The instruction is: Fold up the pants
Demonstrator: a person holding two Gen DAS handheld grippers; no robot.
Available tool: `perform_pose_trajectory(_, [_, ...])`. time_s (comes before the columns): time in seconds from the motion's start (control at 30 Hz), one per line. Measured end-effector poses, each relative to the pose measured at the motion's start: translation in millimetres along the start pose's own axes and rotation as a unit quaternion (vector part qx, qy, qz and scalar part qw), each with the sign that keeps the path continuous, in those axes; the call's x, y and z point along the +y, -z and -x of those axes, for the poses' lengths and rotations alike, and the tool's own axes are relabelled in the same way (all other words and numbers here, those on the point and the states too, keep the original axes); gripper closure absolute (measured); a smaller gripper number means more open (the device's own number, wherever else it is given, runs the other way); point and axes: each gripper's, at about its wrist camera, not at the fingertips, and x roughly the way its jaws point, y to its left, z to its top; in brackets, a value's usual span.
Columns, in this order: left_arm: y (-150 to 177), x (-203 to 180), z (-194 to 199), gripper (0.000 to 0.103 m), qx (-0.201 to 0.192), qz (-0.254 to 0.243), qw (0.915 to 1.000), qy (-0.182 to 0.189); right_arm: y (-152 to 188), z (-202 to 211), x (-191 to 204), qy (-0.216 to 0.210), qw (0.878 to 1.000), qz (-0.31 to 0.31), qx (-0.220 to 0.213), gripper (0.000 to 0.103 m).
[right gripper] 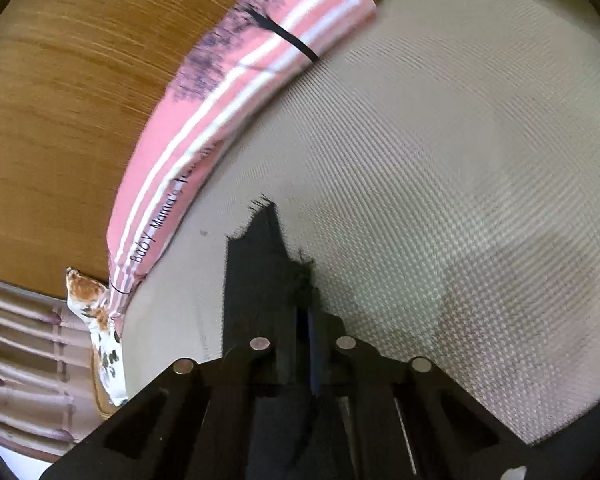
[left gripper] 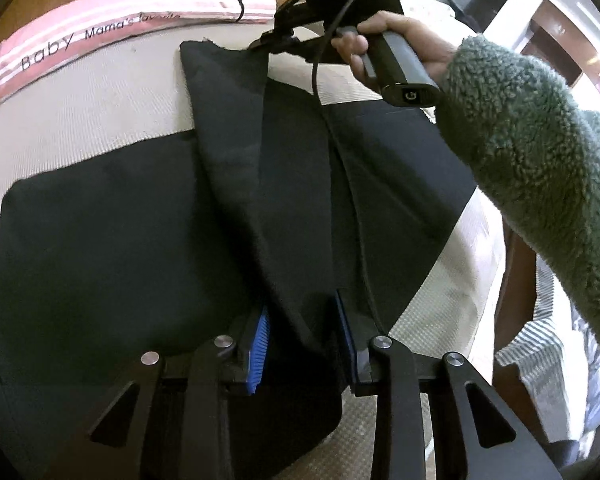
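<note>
Black pants (left gripper: 100, 240) lie spread on a cream woven bed cover (left gripper: 80, 120). A raised fold of the black cloth runs from my left gripper (left gripper: 302, 344) up to the right gripper (left gripper: 276, 42). The left gripper's blue-padded fingers (left gripper: 258, 344) stand apart with the cloth fold between them. In the right wrist view my right gripper (right gripper: 300, 312) is shut on the frayed hem end of the pants (right gripper: 260, 256), held just above the cover (right gripper: 440, 200).
A pink striped pillow (left gripper: 100, 28) printed "Baby Mama's" lies along the far edge, against a wooden headboard (right gripper: 60, 100). A person's arm in a green fleece sleeve (left gripper: 532, 152) holds the right gripper. The bed's right edge (left gripper: 496, 248) drops to furniture and striped cloth.
</note>
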Motion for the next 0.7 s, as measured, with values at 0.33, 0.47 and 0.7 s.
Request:
perform_pose_trajectory(0.33, [-3.3,-19.9,-2.6,0.086,-0.001,-0.064,0.9969,-0.047,34.2,154.0,-18.8,0.05,0.989,0.024,-0.136,0.098])
perform_pose_trajectory(0.47, [-2.0,-40.5,-6.3,0.086,-0.003,-0.116,0.9907,-0.07,75.4,218.3,-72.3,0.106,0.979,-0.016,-0.173,0.098])
perform_pose_trajectory(0.7, [11.4,-75.9,-28.1,0.086,0.02,-0.214,0.9706,-0.108,137.8,236.2,-165.2,0.17,0.965,-0.118,-0.159,0.098])
